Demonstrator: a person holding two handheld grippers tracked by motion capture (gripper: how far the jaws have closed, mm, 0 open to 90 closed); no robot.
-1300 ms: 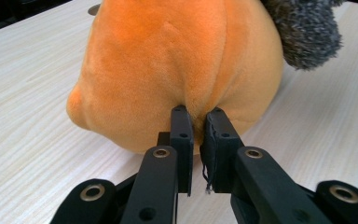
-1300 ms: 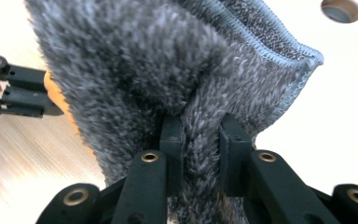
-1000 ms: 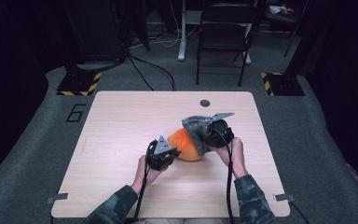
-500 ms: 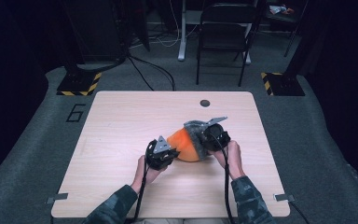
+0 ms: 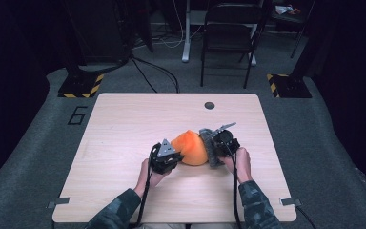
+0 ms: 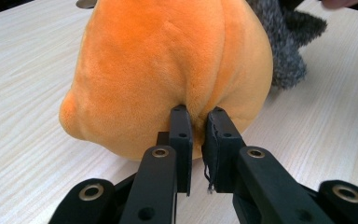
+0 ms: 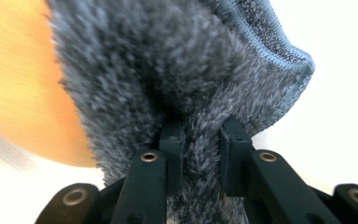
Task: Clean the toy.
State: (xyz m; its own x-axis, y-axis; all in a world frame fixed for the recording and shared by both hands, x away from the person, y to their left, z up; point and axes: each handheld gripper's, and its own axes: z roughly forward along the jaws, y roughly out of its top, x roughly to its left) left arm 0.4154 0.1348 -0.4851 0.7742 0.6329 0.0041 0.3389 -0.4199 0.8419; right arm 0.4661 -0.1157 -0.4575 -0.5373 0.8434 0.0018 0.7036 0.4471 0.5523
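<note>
An orange plush toy (image 5: 190,147) lies near the middle of the wooden table (image 5: 124,133). A grey furry cloth (image 5: 208,143) hangs against its right side. My left gripper (image 5: 176,157) sits at the toy's left, and in the left gripper view it (image 6: 197,114) is shut on a pinch of the orange plush (image 6: 168,60). My right gripper (image 5: 215,145) holds the cloth from the right. In the right gripper view its jaws (image 7: 200,128) are shut on a fold of the grey cloth (image 7: 168,70), with the orange toy (image 7: 18,84) blurred behind.
A dark round grommet (image 5: 209,105) sits in the tabletop near the far edge. A black folding chair (image 5: 228,38) stands beyond the table. Cables trail from both grippers toward the near table edge.
My right gripper has come down with the grey cloth, from above the toy's top to its right side. The left gripper and the toy have stayed put.
</note>
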